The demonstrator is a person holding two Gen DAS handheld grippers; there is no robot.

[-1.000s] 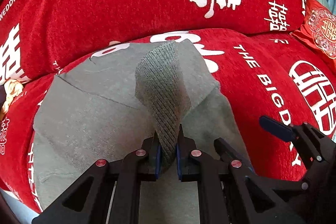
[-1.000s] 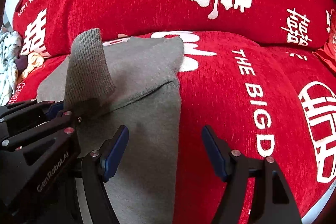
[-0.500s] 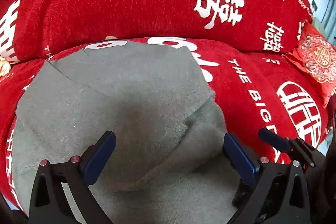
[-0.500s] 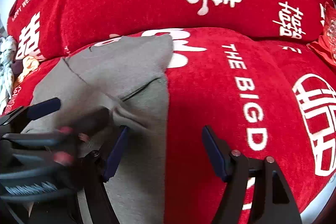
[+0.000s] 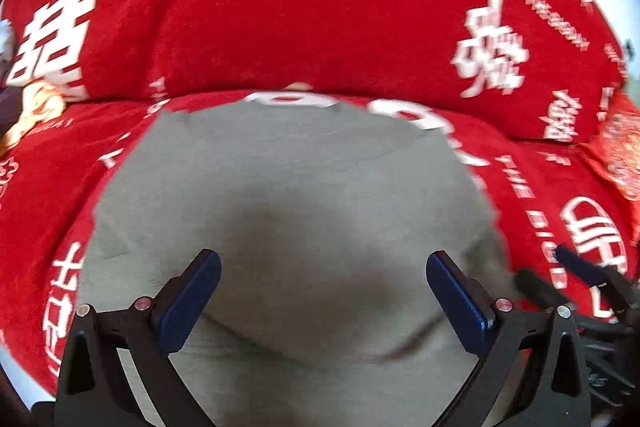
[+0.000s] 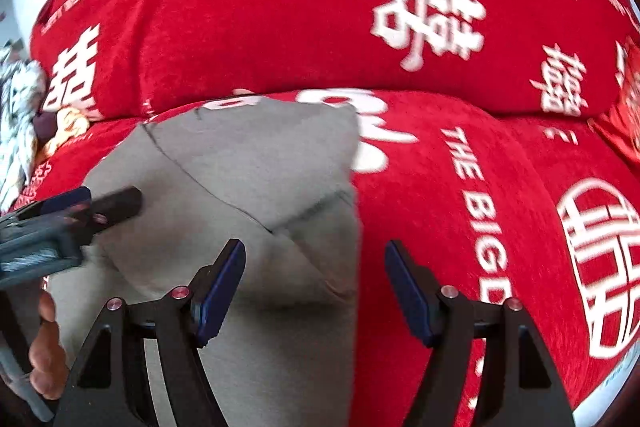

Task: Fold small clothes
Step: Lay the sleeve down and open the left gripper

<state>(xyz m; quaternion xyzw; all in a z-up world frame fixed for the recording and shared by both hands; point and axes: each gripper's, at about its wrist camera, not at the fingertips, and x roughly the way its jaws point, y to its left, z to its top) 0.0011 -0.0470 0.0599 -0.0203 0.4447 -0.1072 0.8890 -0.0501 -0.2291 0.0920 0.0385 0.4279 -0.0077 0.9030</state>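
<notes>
A grey knit garment [image 5: 304, 195] lies flat on the red sofa seat, its sleeve folded across the body; it also shows in the right wrist view [image 6: 256, 179]. My left gripper [image 5: 322, 293] is open and empty, held just above the garment's near part. My right gripper [image 6: 314, 287] is open and empty over the garment's right edge, its right finger above bare red fabric. The left gripper [image 6: 76, 215] shows at the left of the right wrist view, and the right gripper's tips [image 5: 576, 271] at the right of the left wrist view.
The red sofa cover [image 6: 480, 187] with white lettering spans seat and backrest. A pile of other clothes [image 6: 24, 123] lies at the far left. A red embroidered cushion [image 5: 620, 155] sits at the far right.
My left gripper opened and let go of the ribbed sleeve, which now lies flat on the garment. The left gripper has drawn back and shifted left. The right gripper stayed open.
</notes>
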